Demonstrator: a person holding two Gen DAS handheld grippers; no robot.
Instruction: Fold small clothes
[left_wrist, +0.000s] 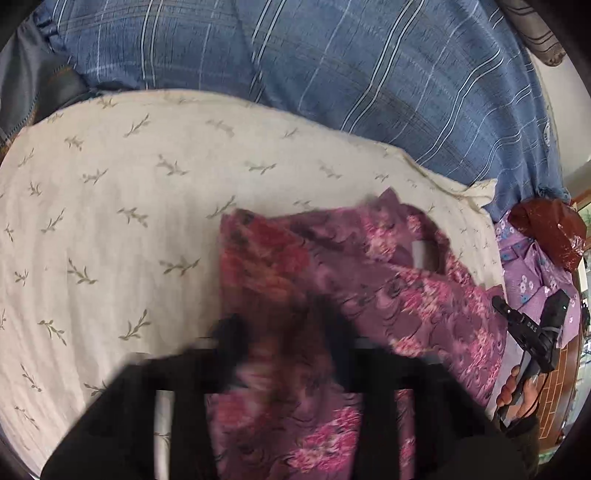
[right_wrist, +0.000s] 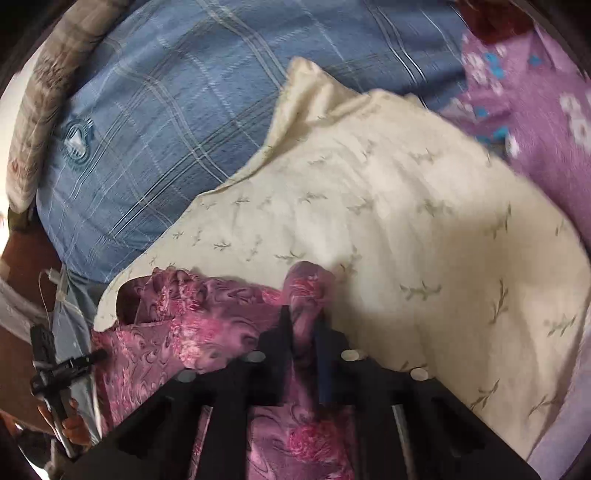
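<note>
I have both hand-held grippers, left (left_wrist: 284, 332) and right (right_wrist: 303, 325), clamped on the purple floral garment (left_wrist: 369, 295) over the cream sheet (left_wrist: 129, 221).

A bed covered by a blue plaid cotton sheet (left_wrist: 332, 74) carries a cream leaf-print cloth (left_wrist: 129, 221), spread ahead of the hand-held gripper, with a pink-and-purple floral garment (left_wrist: 388, 288) lying on it.

My left claw (left_wrist: 280, 332) and right claw (right_wrist: 303, 325) each pinch the garment (left_wrist: 369, 295), which lies on the sheet (left_wrist: 147, 221); the blanket (left_wrist: 332, 74) lies behind.
</note>
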